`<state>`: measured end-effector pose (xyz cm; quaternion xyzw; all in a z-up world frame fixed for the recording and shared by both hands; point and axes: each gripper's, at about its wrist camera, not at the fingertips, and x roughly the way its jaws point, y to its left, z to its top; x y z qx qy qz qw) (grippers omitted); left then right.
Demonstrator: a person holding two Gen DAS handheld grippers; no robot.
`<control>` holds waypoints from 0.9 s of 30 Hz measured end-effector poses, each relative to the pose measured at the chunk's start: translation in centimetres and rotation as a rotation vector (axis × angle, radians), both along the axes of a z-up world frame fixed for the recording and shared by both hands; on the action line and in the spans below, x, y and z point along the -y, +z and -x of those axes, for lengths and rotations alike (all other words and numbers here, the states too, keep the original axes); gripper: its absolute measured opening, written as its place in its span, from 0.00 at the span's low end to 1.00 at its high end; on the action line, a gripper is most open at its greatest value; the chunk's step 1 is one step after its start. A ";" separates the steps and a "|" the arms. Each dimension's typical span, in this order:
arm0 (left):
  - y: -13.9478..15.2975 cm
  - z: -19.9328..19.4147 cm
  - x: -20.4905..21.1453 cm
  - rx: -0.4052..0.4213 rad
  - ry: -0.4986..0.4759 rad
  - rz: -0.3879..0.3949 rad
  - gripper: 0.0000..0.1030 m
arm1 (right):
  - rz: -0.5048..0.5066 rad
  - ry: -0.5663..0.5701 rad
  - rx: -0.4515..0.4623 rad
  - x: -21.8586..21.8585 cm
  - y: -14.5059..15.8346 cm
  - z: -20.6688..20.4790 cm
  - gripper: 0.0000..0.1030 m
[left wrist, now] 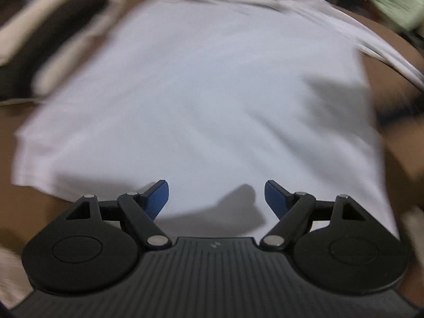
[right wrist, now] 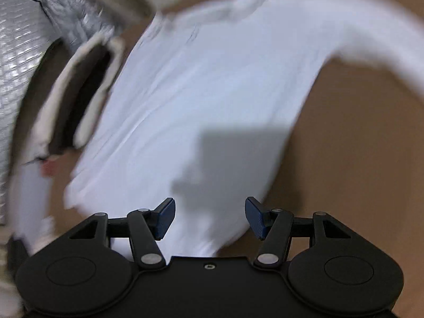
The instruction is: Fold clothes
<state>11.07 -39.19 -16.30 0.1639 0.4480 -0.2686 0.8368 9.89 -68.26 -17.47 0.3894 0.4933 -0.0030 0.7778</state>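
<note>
White cloth of the shirt [left wrist: 201, 100] is noted spread flat on the brown tabletop [right wrist: 357, 159], directly ahead of both tongs, left [left wrist: 216, 196] and right [right wrist: 210, 216], each released and empty, long axis receding.

Smooth white cloth shirt [left wrist: 201, 100], matt brown table [right wrist: 357, 159]
</note>
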 end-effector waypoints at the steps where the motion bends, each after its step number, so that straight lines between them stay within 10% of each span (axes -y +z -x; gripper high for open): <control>1: 0.2 -1.0 -0.8 -0.009 0.045 0.017 0.77 | 0.016 0.042 -0.036 -1.3 -0.5 -0.1 0.62; 7: -1.7 -4.3 -3.7 -0.134 0.182 0.080 0.78 | 0.240 0.302 -0.179 -7.2 -1.9 -0.9 0.57; 9: -2.0 -4.6 -3.6 -0.151 0.198 0.061 0.78 | 0.276 0.388 -0.191 -8.5 -1.7 -0.8 0.05; 16: 3.2 -7.5 -7.7 -0.123 0.210 0.209 0.79 | 0.503 0.660 -0.251 -11.9 0.9 2.1 0.06; 27: 1.3 -19.7 -10.4 -0.056 0.241 -0.082 0.81 | 0.558 0.647 -0.279 -13.9 -0.4 3.2 0.06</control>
